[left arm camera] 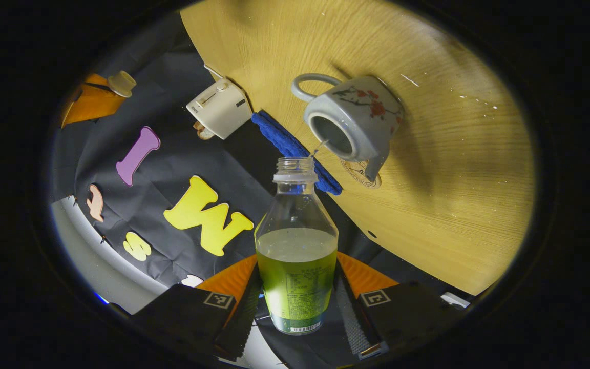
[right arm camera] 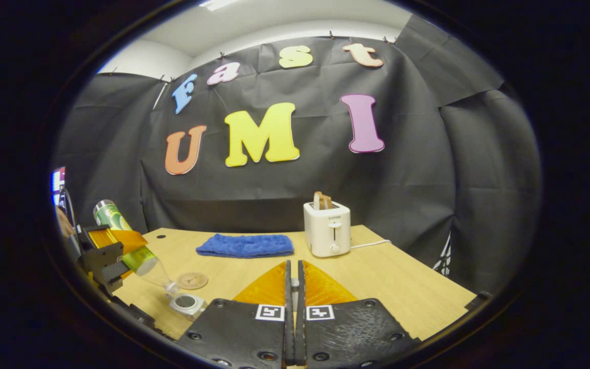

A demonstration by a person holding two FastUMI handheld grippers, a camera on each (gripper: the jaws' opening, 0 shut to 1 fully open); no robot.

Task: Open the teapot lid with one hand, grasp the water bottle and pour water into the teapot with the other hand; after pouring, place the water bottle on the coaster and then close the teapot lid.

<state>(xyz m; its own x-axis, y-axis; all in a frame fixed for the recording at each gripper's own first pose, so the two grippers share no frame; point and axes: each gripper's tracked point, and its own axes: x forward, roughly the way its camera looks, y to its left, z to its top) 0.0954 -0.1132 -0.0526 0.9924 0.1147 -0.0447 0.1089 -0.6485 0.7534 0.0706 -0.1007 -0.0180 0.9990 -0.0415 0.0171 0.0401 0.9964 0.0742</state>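
My left gripper (left arm camera: 297, 302) is shut on the clear water bottle (left arm camera: 296, 256), which is about half full of greenish liquid. The bottle is tipped toward the white flowered teapot (left arm camera: 356, 123), and a thin stream (left arm camera: 318, 148) runs from its uncapped neck into the teapot's open mouth. A round coaster (left arm camera: 359, 171) lies right beside the teapot. In the right gripper view the tilted bottle (right arm camera: 121, 230), the left gripper (right arm camera: 126, 251), the lidless teapot (right arm camera: 187, 303) and the coaster (right arm camera: 192, 280) sit at the lower left. My right gripper (right arm camera: 293, 277) is shut, with a small pale piece of the teapot lid between its fingers.
The wooden table (left arm camera: 454, 154) also carries a folded blue cloth (right arm camera: 245, 245) at the back and a white toaster (right arm camera: 327, 228) with toast in it, its cord trailing to the right. The table's right half (right arm camera: 402, 287) is bare wood.
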